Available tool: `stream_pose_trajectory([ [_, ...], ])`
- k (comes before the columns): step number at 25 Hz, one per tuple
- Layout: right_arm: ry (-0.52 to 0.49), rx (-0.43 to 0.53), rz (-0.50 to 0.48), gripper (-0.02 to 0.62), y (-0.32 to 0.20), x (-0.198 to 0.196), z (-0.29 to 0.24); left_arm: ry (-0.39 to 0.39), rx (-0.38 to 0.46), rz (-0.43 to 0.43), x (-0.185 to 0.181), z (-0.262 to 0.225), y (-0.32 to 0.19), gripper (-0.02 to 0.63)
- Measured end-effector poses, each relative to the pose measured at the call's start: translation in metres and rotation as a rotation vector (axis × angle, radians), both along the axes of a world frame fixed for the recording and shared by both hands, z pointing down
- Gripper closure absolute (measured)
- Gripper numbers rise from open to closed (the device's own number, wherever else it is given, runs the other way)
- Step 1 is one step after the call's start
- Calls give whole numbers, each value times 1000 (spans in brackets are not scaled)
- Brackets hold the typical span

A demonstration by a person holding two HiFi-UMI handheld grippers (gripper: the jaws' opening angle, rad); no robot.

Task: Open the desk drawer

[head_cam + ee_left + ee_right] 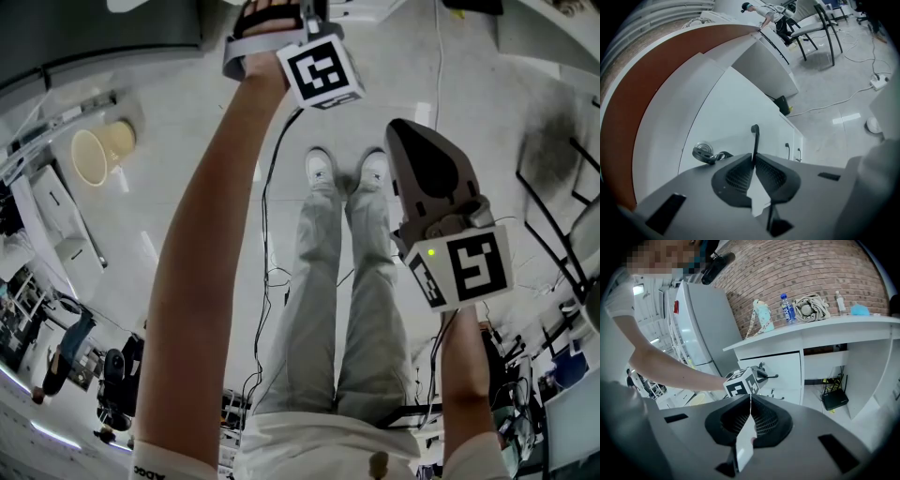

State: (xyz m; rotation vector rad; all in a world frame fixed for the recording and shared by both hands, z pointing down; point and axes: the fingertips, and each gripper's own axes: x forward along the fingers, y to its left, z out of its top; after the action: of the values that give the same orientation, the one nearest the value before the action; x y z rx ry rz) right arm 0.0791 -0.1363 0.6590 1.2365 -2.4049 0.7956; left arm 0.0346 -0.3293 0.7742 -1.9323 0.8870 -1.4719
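Observation:
The white drawer front (726, 117) fills the left gripper view, under the desk's brown-edged top (656, 79). Its thin black handle (755, 137) runs between the jaws of my left gripper (754, 157), which is shut on it. A key ring (703, 153) hangs from the lock beside the handle. In the right gripper view the same drawer (780, 365) shows under the white desk top (811, 329), with the left gripper's marker cube (740, 383) in front of it. My right gripper (750, 397) hangs back from the desk, shut with nothing in it. The head view shows the left marker cube (321, 72) and the right gripper (405, 136) over the floor.
A bottle (787, 309), a pale pouch (761, 315) and a cloth bag (811, 306) stand on the desk by the brick wall. A black router (835, 399) sits under the desk. Chairs (815, 28) and floor cables (834, 98) lie beyond. A beige bucket (98, 150) lies left of my legs.

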Motion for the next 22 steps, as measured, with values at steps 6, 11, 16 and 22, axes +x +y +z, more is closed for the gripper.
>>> stream_pose_trajectory([
  [6, 0, 0, -10, 568, 9, -4, -2, -4, -6, 0, -4, 2, 20, 580],
  [11, 1, 1, -24, 568, 10, -6, -7, 42, -49, -14, 1, 1, 35, 580],
  [16, -1, 4, -36, 568, 16, -11, -10, 54, -79, -31, -1, 1, 49, 579],
  [22, 3, 14, -49, 568, 19, -13, -18, 66, -105, -55, -4, 1, 65, 578],
])
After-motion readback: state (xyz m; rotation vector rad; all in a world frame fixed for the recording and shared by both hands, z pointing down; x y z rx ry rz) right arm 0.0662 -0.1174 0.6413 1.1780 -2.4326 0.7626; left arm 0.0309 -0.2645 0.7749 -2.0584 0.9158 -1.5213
